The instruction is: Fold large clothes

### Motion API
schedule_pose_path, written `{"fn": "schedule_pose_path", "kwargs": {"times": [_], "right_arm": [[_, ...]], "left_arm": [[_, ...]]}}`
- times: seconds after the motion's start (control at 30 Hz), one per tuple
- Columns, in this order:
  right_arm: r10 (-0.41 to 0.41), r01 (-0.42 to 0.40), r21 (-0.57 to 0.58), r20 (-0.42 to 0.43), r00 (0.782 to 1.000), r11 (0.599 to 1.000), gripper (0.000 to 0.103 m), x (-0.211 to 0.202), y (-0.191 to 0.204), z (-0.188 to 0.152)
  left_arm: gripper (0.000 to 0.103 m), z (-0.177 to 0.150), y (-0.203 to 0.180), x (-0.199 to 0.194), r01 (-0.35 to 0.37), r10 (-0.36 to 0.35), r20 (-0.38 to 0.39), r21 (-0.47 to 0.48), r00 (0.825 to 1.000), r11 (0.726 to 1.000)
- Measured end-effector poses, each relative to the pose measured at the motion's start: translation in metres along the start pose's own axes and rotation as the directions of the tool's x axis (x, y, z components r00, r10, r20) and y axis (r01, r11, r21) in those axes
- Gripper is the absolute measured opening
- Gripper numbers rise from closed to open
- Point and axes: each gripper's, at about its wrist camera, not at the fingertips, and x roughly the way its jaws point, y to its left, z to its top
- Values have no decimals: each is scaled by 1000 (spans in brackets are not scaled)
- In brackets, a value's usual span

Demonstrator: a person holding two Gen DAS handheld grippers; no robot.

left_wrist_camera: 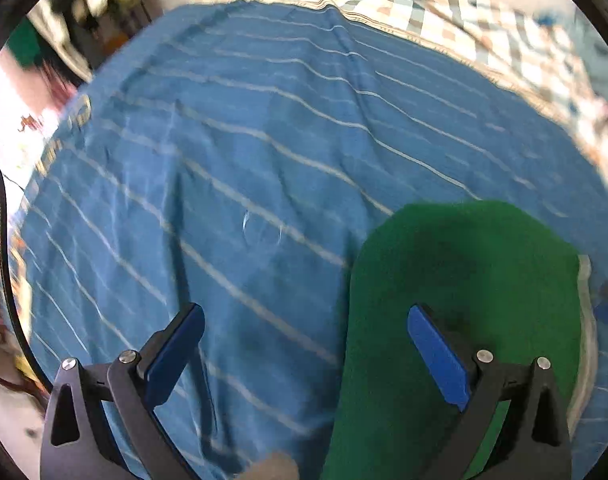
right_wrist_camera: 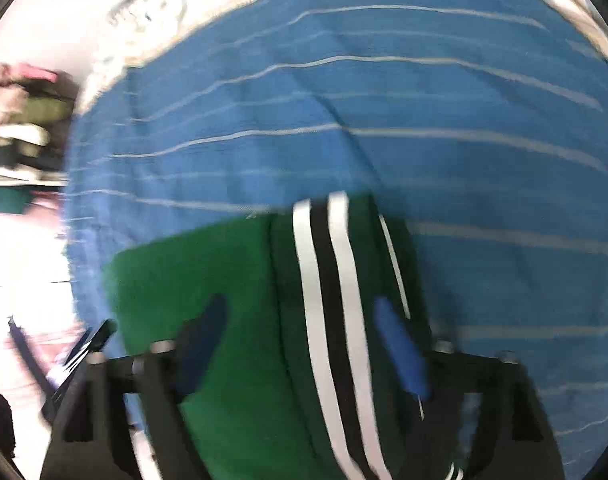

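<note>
1. Your left gripper (left_wrist_camera: 305,354) is spread wide, holding nothing, above the blue white-striped cloth (left_wrist_camera: 264,140).
2. Your right gripper (right_wrist_camera: 302,344) is also wide open, straddling the folded green garment (right_wrist_camera: 244,320) with its black-and-white stripes.
3. That soft garment lies on the wrinkled blue cloth, which covers a checked sheet (left_wrist_camera: 443,12).

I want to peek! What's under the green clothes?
The green garment lies on a blue striped cloth, which spreads out around it. Beyond that cloth's far edge a checked fabric shows. What is directly beneath the green is covered.
</note>
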Motion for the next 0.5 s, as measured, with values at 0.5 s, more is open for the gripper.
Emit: {"fn": "schedule_pose_path", "kwargs": {"times": [0.5], "right_arm": [[260,-261,21,-196,946,965,103,108,-59,-64]], "left_arm": [[103,-57,-4,45,436,-432,-178,-23,884,900]]}}
